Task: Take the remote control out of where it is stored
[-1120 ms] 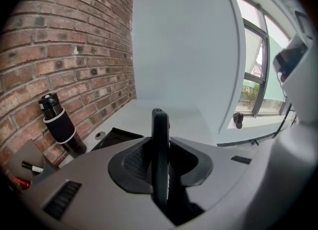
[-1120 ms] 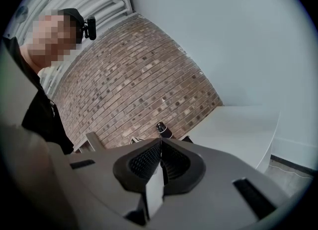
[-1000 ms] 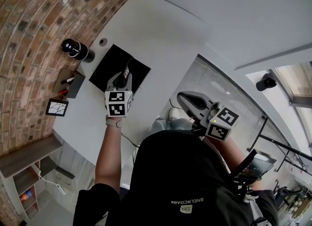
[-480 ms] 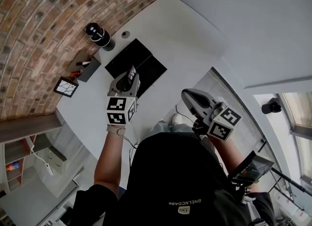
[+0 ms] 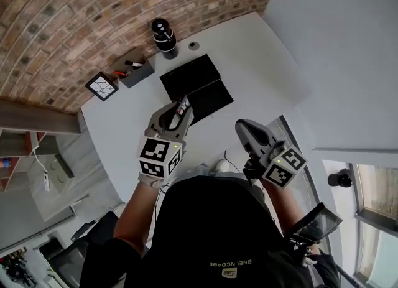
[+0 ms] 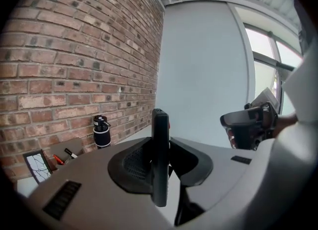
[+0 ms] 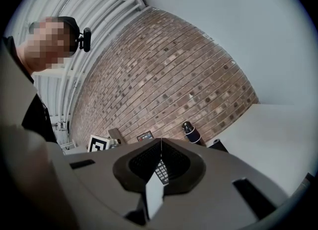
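So closest to the camera it's the person's dark cap and shirt, with both arms stretched out over the white table (image 5: 261,63); the left gripper (image 5: 174,117) has the remote control (image 5: 183,105) clamped between its jaws, pinched by its thin sides, so in the left gripper view you see it edge-on and standing upright, top end poking out past the jaw tips; it's up in the air, not lying on anything, and from the head view it sits just in front of the near edge of the black mat (image 5: 196,88); the right gripper (image 5: 244,127) hangs off to the side, near the left one but not touching it, its jaw tips pressed together with nothing between them; past the mat there's a little grey holder (image 5: 135,72) with pens in it, a small framed tile (image 5: 101,86) beside that, and a black bottle (image 5: 163,35) standing up by the brick wall (image 5: 93,7) at the back.
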Demonstrator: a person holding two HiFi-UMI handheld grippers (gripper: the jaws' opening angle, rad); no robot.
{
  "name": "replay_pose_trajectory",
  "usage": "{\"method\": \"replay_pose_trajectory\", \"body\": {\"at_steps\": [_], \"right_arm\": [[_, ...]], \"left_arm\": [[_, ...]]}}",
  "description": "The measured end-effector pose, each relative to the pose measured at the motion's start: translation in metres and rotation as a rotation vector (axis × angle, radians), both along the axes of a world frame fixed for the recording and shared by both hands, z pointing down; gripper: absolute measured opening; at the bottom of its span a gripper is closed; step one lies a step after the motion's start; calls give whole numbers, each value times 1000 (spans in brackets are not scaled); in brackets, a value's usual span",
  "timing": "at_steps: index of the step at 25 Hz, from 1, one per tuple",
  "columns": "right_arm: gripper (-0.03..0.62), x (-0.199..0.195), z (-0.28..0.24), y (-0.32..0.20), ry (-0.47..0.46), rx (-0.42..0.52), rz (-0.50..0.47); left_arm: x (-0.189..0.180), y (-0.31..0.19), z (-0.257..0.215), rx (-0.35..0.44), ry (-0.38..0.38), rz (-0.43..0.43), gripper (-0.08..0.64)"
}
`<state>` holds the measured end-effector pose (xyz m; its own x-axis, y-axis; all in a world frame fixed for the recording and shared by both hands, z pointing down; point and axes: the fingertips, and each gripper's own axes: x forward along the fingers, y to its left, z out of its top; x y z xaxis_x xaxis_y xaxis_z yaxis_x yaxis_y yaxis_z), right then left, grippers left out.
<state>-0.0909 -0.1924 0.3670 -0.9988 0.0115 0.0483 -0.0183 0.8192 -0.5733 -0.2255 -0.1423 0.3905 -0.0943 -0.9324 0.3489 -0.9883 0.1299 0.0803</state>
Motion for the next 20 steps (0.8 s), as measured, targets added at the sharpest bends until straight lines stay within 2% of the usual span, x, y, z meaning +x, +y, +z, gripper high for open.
{"method": "replay_pose_trajectory", "body": {"at_steps": [7, 13, 20], "right_arm": [[6, -30, -7, 14, -8, 15, -91], [6, -52, -11, 34, -11, 25, -164], [6, -69, -13, 51, -10, 31, -232]], "left_arm": [[1, 36, -22, 60, 17, -69, 101], [-7, 67, -25, 96, 79, -134, 100], [-9, 95, -34, 132, 93, -182, 101]]}}
